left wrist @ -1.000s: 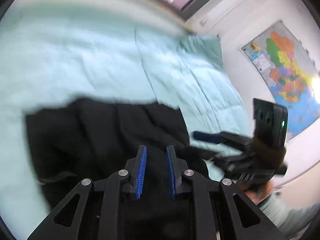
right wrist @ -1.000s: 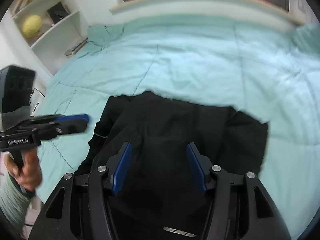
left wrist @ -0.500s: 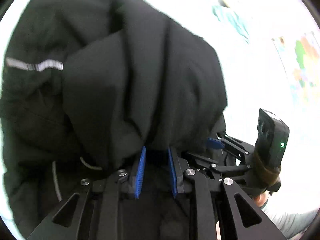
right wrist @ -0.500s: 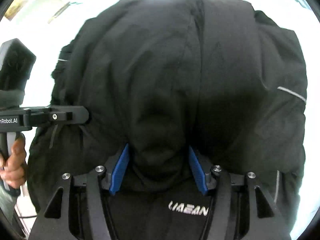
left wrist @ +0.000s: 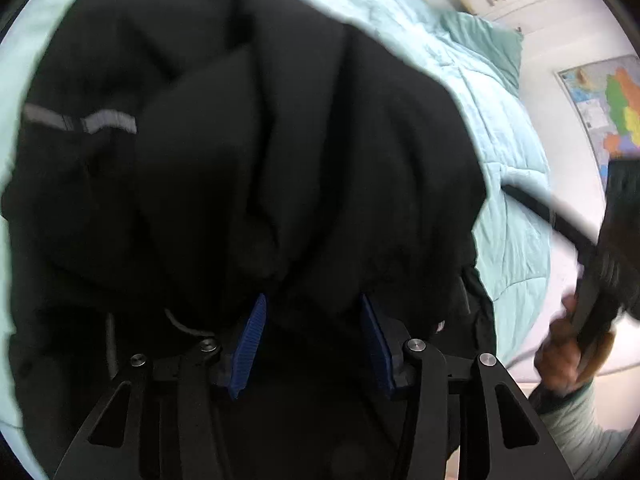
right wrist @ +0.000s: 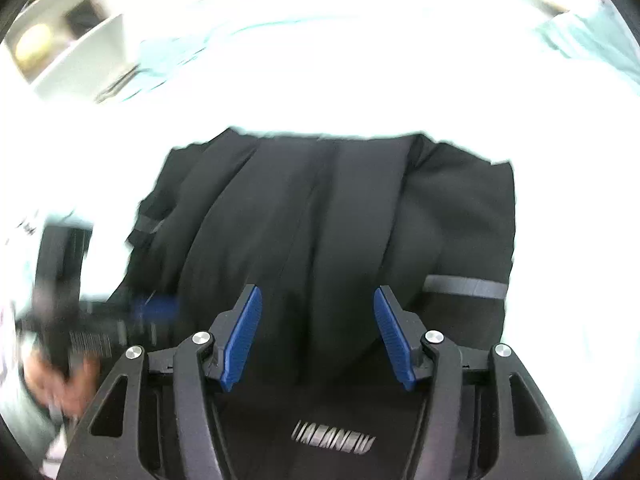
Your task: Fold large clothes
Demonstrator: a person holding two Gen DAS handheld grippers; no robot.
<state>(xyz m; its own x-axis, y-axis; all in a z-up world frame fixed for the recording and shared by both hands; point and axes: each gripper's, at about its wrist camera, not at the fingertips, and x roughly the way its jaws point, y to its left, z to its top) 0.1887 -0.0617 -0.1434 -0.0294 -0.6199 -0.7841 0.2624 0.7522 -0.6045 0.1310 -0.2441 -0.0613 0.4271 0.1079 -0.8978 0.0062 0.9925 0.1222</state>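
A large black jacket (left wrist: 248, 184) with grey reflective strips lies bunched on the pale green bedspread (left wrist: 500, 128); it also fills the right wrist view (right wrist: 320, 220). My left gripper (left wrist: 312, 312) is open, its blue pads spread, with a fold of jacket lying between and over them. My right gripper (right wrist: 318, 312) is open just above the jacket's near part. The right gripper shows blurred at the right edge of the left wrist view (left wrist: 592, 280). The left gripper shows blurred at the left of the right wrist view (right wrist: 120, 312).
A green pillow (left wrist: 488, 44) lies at the bed's far end below a white wall with a coloured map (left wrist: 608, 100). White shelves (right wrist: 72, 52) stand beyond the bed's left side. The bed around the jacket is overexposed.
Both grippers came down onto the jacket, the left one closing on a fold. Now the left jaws have opened wide, and the right gripper has pulled back from the cloth.
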